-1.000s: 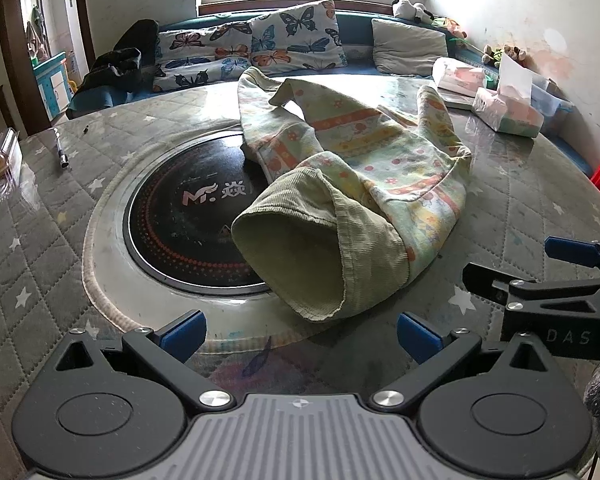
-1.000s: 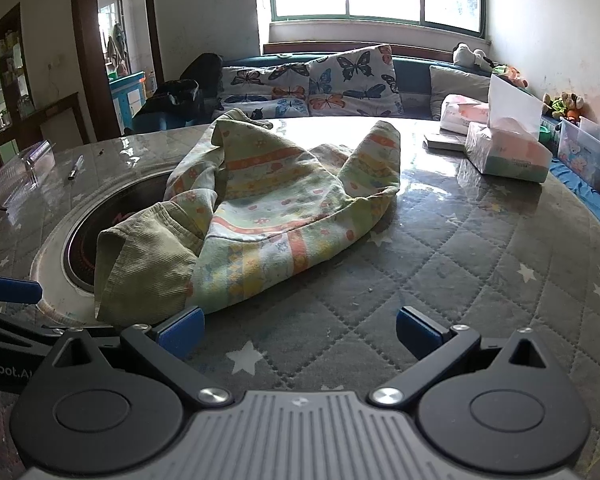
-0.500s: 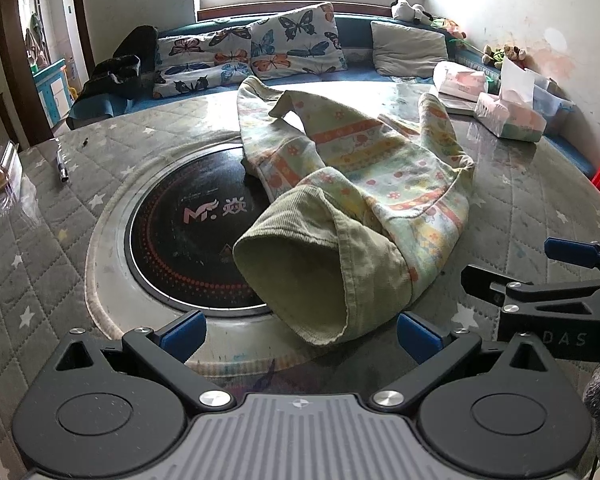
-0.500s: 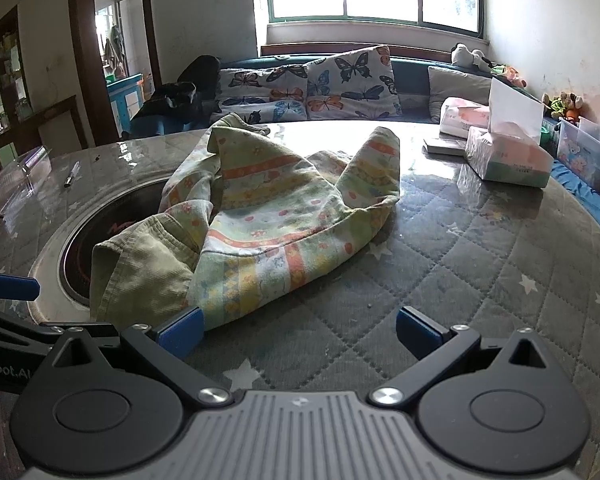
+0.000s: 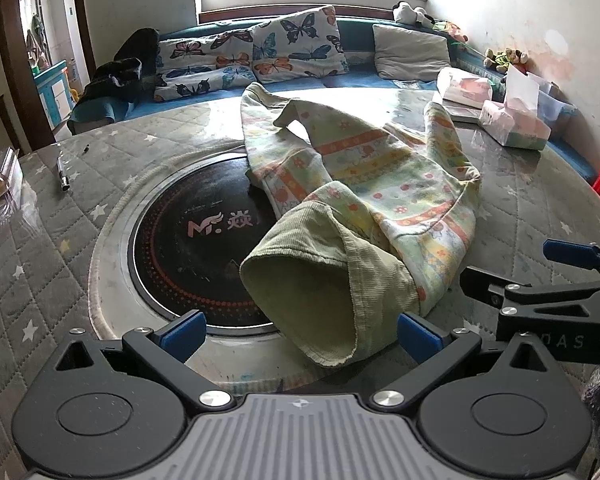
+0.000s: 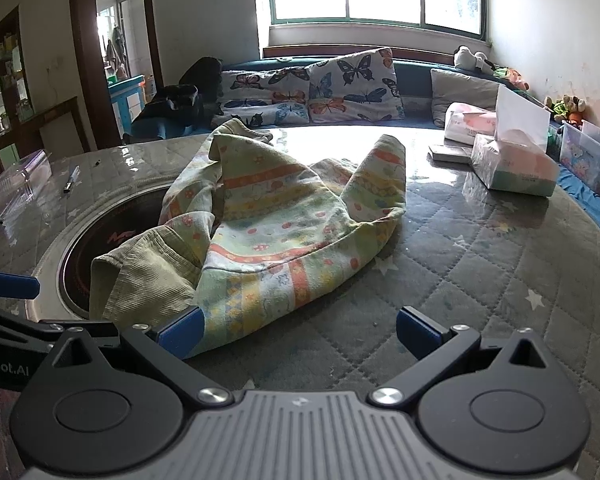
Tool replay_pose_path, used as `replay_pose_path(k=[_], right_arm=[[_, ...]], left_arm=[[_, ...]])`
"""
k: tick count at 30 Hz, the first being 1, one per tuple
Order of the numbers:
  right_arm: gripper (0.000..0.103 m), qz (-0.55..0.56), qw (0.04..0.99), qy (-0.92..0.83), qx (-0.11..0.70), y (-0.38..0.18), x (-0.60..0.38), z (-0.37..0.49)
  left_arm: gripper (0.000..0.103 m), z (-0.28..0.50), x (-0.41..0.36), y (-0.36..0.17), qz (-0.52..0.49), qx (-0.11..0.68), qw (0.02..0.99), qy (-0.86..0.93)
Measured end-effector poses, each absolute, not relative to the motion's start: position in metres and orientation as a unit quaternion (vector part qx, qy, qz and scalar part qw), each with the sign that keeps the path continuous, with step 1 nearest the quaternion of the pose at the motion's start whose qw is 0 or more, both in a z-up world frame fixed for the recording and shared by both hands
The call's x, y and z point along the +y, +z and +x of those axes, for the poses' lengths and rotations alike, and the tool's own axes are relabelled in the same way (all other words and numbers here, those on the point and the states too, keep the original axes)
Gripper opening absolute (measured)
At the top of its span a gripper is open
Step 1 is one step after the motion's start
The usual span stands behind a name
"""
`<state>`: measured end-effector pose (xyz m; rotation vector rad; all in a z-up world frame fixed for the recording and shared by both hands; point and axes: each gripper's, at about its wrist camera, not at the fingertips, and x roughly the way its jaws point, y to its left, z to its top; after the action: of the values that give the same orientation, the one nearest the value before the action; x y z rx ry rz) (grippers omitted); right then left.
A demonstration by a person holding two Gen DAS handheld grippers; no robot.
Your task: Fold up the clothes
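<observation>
Both fingers (image 5: 182,330) (image 6: 416,326) spread, released, garment (image 5: 364,208) crumpled, far sleeve folds hidden

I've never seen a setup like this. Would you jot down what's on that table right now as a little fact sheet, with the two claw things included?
garment: patterned child's garment with green corduroy lining, lying crumpled and unfolded
surface: round quilted table with a black cooktop disc set in the middle
garment position: partly over the disc
left gripper: open, lining's open end between its fingers, nothing gripped
right gripper: open, at the garment's near edge
other items: tissue box, pen
folding: not yet begun
</observation>
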<state>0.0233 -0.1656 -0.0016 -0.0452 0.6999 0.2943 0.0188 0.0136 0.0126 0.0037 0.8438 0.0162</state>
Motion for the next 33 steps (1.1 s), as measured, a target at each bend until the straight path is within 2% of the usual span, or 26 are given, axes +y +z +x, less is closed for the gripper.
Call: replay_pose_path(k=[18, 29, 33], right_arm=[[0.102, -0.047, 0.93, 0.158, 0.33, 0.007, -0.151, 0.051], [0.092, -0.054, 0.923, 0.172, 0.341, 0.007, -0.147, 0.072], [0.087, -0.053, 0.92, 0.179, 0.344, 0.009, -0.146, 0.082]], left_arm=[[0.103, 0.04, 0.036, 0.021, -0.011, 0.395, 0.918, 0.025], [0.102, 0.068, 0.05, 0.02, -0.025, 0.392, 0.919, 0.028], [0.099, 0.075, 0.051, 0.022, -0.027, 0.387, 0.921, 0.02]])
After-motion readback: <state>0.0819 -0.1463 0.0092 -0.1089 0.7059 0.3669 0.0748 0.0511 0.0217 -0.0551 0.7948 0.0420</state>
